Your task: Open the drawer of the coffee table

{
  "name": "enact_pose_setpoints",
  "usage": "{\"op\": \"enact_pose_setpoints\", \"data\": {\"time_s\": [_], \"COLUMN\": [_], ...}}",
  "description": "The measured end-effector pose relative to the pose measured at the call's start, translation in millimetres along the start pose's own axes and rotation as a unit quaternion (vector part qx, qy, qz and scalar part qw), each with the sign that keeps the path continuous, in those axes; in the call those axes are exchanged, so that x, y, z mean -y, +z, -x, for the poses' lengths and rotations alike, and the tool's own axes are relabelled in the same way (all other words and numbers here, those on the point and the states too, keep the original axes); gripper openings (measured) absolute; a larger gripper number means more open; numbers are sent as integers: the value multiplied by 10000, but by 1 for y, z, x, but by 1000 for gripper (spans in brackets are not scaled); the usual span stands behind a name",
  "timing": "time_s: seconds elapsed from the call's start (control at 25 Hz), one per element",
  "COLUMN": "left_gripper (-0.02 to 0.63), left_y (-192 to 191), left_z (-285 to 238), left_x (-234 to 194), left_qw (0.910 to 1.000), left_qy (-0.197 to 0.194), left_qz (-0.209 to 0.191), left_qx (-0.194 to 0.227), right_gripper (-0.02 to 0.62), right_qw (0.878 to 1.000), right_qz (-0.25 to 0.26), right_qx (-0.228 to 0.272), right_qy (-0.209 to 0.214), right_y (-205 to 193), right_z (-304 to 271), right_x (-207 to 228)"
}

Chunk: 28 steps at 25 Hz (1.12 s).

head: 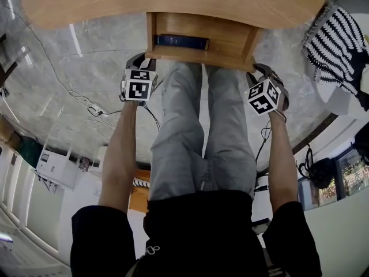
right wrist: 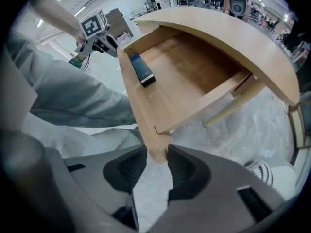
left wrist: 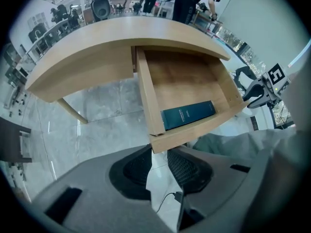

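Observation:
The light wooden coffee table (head: 173, 2) has its drawer (head: 230, 36) pulled out toward me. A dark blue book (head: 180, 41) lies inside along the front panel. My left gripper (head: 138, 59) is shut on the left end of the drawer front. My right gripper (head: 259, 69) is shut on the right end. In the left gripper view, the front panel's corner (left wrist: 163, 142) sits between the ribbed pads (left wrist: 187, 169), with the book (left wrist: 188, 114) just behind. In the right gripper view, the panel's other corner (right wrist: 156, 149) is pinched between the pads (right wrist: 129, 169).
My legs in grey trousers (head: 196, 131) stand right under the drawer front. A black-and-white striped cushion (head: 337, 45) lies to the right. Cables (head: 86, 103) trail over the marble floor on the left. A slanted table leg (left wrist: 73, 111) shows beside the drawer.

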State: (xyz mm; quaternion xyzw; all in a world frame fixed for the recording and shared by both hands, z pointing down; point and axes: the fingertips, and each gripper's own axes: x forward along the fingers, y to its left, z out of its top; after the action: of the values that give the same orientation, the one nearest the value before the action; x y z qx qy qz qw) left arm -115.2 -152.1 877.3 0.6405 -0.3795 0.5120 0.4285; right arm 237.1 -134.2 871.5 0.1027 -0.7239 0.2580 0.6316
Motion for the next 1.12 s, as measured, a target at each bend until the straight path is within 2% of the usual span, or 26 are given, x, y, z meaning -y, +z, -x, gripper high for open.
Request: {"op": "enact_pose_setpoints", "data": {"time_s": [0.2, 0.36, 0.48, 0.56, 0.72, 1.0, 1.12], "left_gripper": [94, 94, 95, 95, 94, 94, 86], "left_y": [-7, -11, -9, -9, -12, -8, 8], "left_z": [-11, -19, -20, -19, -12, 17, 41], "left_x": [-3, -4, -3, -4, 1, 4, 5], "left_qw": [9998, 9994, 9996, 9995, 9915, 9863, 9820], "left_qy": [78, 62, 35, 72, -29, -104, -162], "left_qz": [-73, -98, -32, 183, 1291, 1632, 1813], "left_qx": [-158, -323, -262, -237, -134, 202, 508], "right_gripper": [137, 140, 143, 149, 149, 98, 38], "right_qw": [9995, 9993, 9993, 9989, 9963, 9843, 9790], "right_qz": [-300, -266, -314, -445, -856, -1627, -1839], "right_qx": [-90, -241, -183, -113, 110, 664, 882], "right_qy": [82, 87, 84, 9, -52, -140, -71], "right_y": [0, -1, 0, 0, 4, 13, 28], "right_z": [-12, -21, -21, -20, -9, 25, 45], "right_x": [0, 0, 2, 2, -1, -2, -5]}}
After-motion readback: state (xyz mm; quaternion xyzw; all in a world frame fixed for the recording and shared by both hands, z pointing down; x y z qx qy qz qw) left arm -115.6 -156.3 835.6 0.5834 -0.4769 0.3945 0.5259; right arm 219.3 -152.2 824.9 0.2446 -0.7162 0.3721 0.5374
